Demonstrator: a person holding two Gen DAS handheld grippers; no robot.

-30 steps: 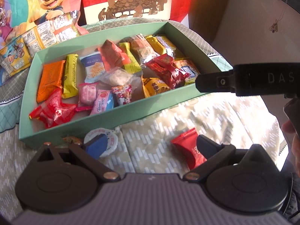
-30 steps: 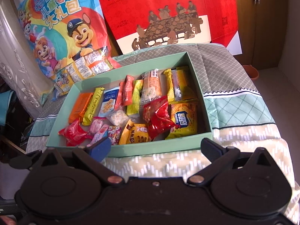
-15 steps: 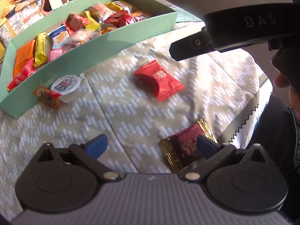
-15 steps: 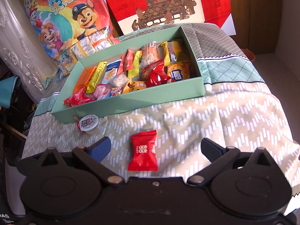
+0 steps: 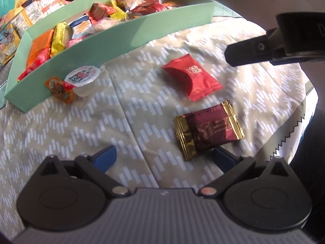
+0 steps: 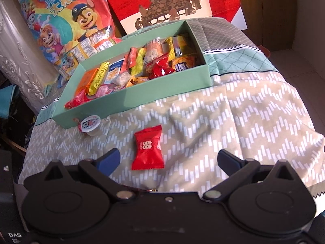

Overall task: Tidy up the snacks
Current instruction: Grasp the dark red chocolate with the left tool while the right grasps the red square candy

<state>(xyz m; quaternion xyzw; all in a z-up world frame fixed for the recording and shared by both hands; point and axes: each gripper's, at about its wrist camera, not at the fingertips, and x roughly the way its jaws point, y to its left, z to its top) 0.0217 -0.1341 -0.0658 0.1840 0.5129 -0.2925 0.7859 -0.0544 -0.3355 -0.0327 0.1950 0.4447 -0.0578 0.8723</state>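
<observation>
Snacks mostly packed already into the green box (image 6: pixel 130 99) at the far side of the desk; four strays outside it on the cloth. Red packet (image 6: pixel 148 147) flat on the patterned tablecloth (image 6: pixel 254 126), just ahead of the right gripper (image 6: pixel 168 158) and roughly centred between its blue-tipped fingers. Maroon-and-gold packet (image 5: pixel 209 129) nearer the desk edge, its near end close beside the right-hand finger of the left gripper (image 5: pixel 162 156). Jelly cup (image 5: pixel 82 79) and small orange candy (image 5: pixel 59 89) touching each other, tight against the box's front wall.

Both grippers spread wide, grasping nothing. Right gripper also visible from the left wrist view as a dark bar (image 5: pixel 270 42) above the cloth at upper right.

Step in hand, judging by the layout: collecting the loose pieces for the box. Likely next: lower one gripper over a packet, straddle its short width, pinch gently, lift over the front wall, drop into a gap. Red packet better lined up for the right gripper; maroon one off-centre for the left, so a small sideways shift needed first. Thin crinkly wrappers on soft cloth: risk of pinching fabric along with foil, or the packet sliding away.

Surface: beige cloth with white dashes, creased, teal diamond border further back, draped over the edges. Strong sunlight. Behind the box, a cartoon-puppy snack bag (image 6: pixel 67 20) and a red gift bag (image 6: pixel 172 2); wooden doors (image 6: pixel 270 10) at right.
</observation>
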